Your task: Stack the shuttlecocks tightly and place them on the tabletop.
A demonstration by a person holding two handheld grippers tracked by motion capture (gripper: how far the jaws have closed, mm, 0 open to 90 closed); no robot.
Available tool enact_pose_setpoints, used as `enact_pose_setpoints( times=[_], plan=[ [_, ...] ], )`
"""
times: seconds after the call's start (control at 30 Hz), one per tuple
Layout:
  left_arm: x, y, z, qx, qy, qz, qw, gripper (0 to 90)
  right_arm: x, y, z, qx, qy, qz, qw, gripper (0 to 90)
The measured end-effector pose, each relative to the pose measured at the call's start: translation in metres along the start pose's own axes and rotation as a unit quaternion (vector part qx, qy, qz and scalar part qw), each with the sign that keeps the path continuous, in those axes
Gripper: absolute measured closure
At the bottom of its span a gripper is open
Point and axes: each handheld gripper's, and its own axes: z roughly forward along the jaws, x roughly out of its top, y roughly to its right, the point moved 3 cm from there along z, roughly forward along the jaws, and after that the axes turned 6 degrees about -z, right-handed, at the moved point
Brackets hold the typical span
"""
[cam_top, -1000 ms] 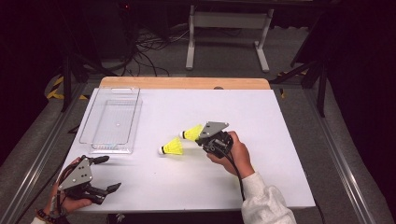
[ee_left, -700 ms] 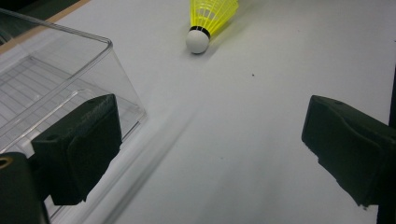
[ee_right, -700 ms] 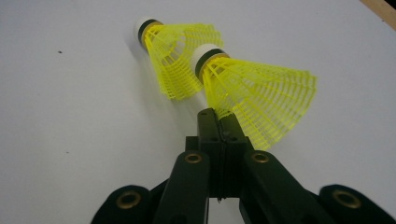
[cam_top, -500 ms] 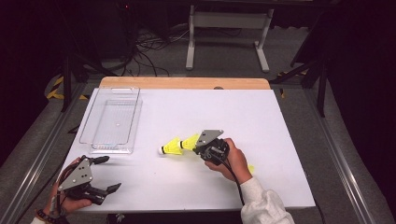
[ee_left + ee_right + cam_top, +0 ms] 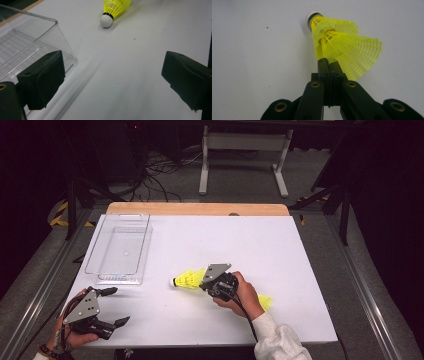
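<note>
Yellow plastic-mesh shuttlecock w/ white cork tip (image 5: pixel 342 47) lies mid white worktop (image 5: pixel 280 245), its skirt pinched by right gripper (image 5: pixel 206 282), fingers clenched on it. Second yellow shuttlecock (image 5: pixel 264 302) lies just behind right hand. Left gripper (image 5: pixel 111 306), fingers spread wide, sits beside clear plastic rectangular tray (image 5: pixel 120 247).

On the table (image 5: pixel 300 250) there are three yellow shuttlecocks: one (image 5: pixel 185 280) lying with its white cork to the left, a second (image 5: pixel 199 276) just beside it at the right gripper (image 5: pixel 206 285), and a third (image 5: pixel 265 302) behind the right hand (image 5: pixel 245 295). There is one clear box (image 5: pixel 120 249). There are two grippers; the left one (image 5: pixel 114 306) is at the near-left corner.
</note>
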Motion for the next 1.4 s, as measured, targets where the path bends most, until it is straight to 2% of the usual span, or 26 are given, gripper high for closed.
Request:
enact_pose_setpoints(
  times=[0.33, 0.77, 1.2, 1.4],
  plan=[
    [0.0, 0.0, 0.0, -0.001, -0.001, 0.0, 1.0, 6.0, 0.003, -0.009, 0.011, 0.008, 0.003, -0.004, 1.0, 90.0],
    [0.0, 0.001, 0.001, -0.004, -0.002, 0.002, 1.0, 6.2, 0.001, -0.017, 0.021, 0.022, -0.011, -0.017, 0.9996, 88.3],
    [0.0, 0.001, 0.0, -0.005, -0.002, 0.003, 1.0, 6.2, -0.003, -0.02, 0.025, 0.029, -0.025, -0.027, 0.9989, 80.1],
    [0.0, 0.001, 0.001, -0.005, -0.002, 0.003, 1.0, 6.2, -0.003, -0.02, 0.021, 0.022, -0.022, -0.023, 0.9992, 74.7]
  ],
)
